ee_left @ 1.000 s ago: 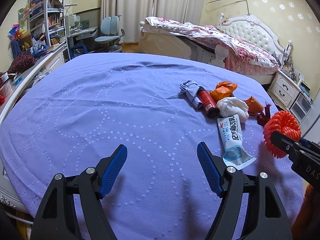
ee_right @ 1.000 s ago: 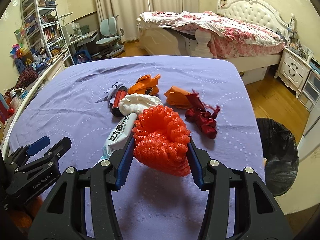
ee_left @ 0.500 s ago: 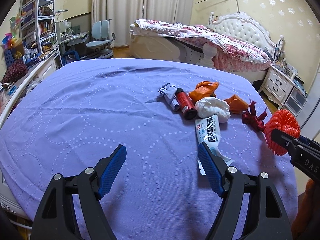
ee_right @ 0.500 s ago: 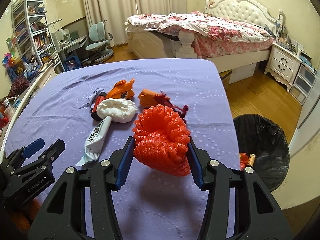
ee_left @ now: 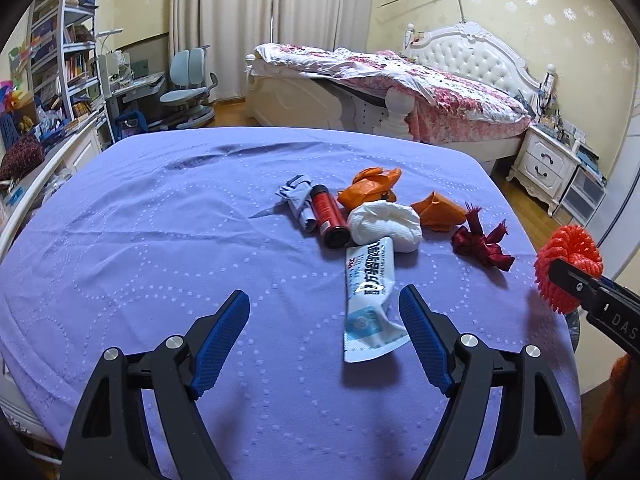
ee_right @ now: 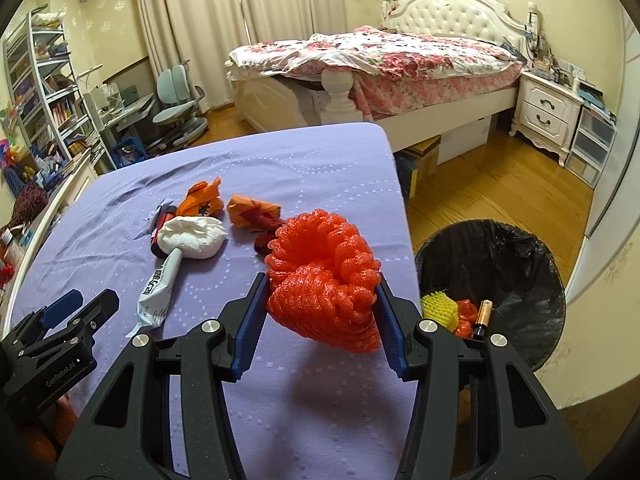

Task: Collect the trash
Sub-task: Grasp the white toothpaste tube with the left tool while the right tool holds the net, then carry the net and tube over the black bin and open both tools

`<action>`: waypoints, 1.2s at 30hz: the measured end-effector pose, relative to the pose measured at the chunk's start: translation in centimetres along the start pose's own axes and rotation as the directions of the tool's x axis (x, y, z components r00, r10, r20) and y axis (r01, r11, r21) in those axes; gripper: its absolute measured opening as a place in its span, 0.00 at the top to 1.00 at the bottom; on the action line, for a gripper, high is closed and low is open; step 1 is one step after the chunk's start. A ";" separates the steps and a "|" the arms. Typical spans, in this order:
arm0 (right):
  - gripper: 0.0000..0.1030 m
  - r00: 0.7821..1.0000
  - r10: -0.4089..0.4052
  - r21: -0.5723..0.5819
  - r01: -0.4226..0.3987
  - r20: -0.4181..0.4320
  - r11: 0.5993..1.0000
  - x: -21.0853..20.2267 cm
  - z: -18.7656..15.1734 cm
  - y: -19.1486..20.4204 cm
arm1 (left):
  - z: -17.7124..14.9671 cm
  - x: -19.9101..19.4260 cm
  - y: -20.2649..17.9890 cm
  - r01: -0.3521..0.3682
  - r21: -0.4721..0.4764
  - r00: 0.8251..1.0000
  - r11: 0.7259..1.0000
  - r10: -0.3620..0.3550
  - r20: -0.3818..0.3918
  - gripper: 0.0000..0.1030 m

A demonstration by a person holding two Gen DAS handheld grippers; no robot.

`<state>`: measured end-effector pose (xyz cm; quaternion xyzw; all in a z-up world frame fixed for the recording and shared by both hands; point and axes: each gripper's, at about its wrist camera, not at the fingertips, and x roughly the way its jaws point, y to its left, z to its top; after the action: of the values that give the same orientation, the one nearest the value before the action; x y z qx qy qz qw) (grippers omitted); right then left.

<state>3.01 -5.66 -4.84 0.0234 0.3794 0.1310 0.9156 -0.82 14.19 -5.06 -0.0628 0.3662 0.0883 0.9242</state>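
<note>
My right gripper (ee_right: pixel 320 316) is shut on a red foam fruit net (ee_right: pixel 324 280), held above the purple table's right edge; the net also shows in the left wrist view (ee_left: pixel 566 268). A black-lined trash bin (ee_right: pixel 496 256) stands on the floor just to the right, holding a yellow net, red scraps and a battery. My left gripper (ee_left: pixel 324 328) is open and empty above the table, its right finger beside a white toothpaste tube (ee_left: pixel 370 296). Beyond lie a white wad (ee_left: pixel 386 226), a red can (ee_left: pixel 328 216), orange wrappers (ee_left: pixel 370 188) and a dark red scrap (ee_left: pixel 482 240).
The purple-clothed table (ee_left: pixel 160 240) ends close to the bin side. A bed (ee_right: pixel 380 64) and nightstand (ee_right: pixel 548 116) stand behind, with wooden floor between. Shelves and a desk chair (ee_left: pixel 188 80) are at the far left.
My right gripper has carried the red net rightward, bringing the bin into fuller view. My left gripper has shifted right, closer to the toothpaste tube.
</note>
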 end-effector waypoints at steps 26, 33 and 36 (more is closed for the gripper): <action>0.52 0.999 -0.031 0.043 0.032 -0.019 0.999 0.1 -1.0 -3.2 | -2.3 0.5 -0.4 0.086 0.025 0.993 0.996 -0.084 -0.082 0.67; 0.52 0.999 -0.053 0.062 0.053 -0.001 0.997 -0.7 -0.7 -4.5 | -0.8 -1.5 -2.1 0.143 0.036 0.990 0.989 -0.142 -0.015 0.67; 0.52 0.998 -0.068 0.077 0.067 0.015 0.995 -1.2 -0.4 -5.4 | 0.0 -2.0 -3.8 0.176 0.067 0.984 0.982 -0.177 0.012 0.67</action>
<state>3.09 -11.25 -5.05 0.0469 0.3768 0.0850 0.9212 -1.50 10.23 -3.48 -0.0638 0.3536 -0.0054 0.9332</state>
